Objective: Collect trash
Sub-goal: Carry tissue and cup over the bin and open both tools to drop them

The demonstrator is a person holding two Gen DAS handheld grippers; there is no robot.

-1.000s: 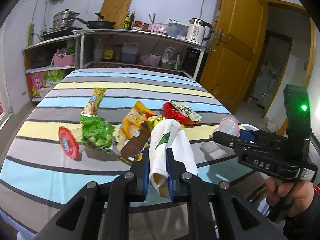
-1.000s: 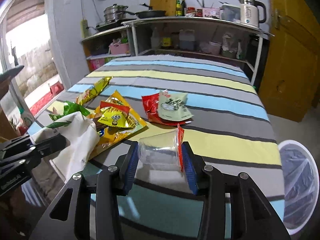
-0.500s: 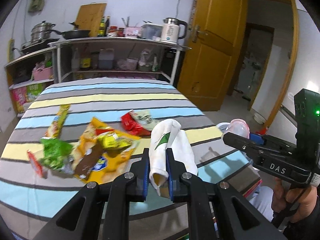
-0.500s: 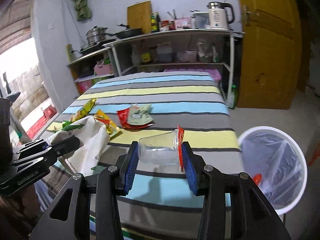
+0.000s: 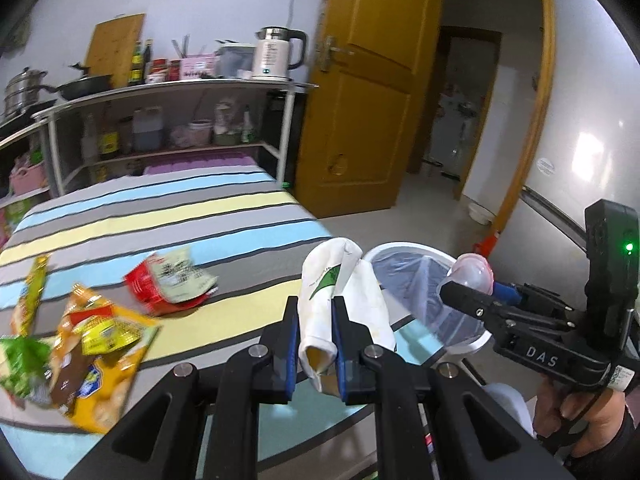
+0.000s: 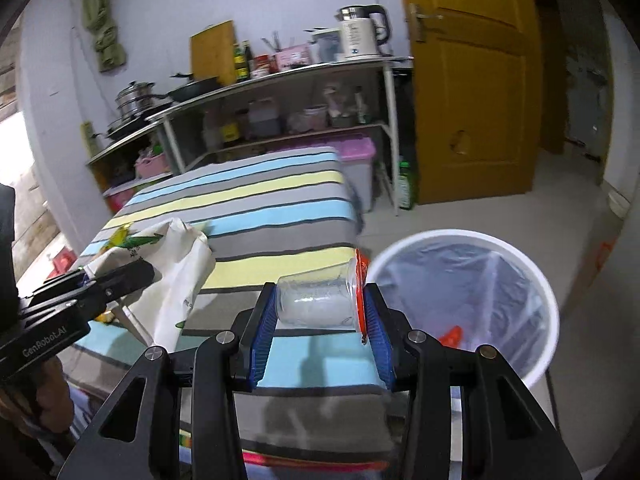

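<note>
My left gripper is shut on a crumpled white paper bag with a green mark, held above the table's right edge; the bag also shows in the right wrist view. My right gripper is shut on a clear plastic cup with a red peeled lid, lying sideways between the blue pads. The cup also shows in the left wrist view. A white trash bin lined with a clear bag stands on the floor right of the table, also seen in the left wrist view. Both grippers are near its rim.
Several snack wrappers lie on the striped tablecloth: a red one, a yellow one, a green one. A metal shelf unit with cookware stands behind the table. A wooden door stands open at the right.
Both grippers have swung right with their loads, from over the wrappers toward the trash bin, which now fills the lower right of both views.
</note>
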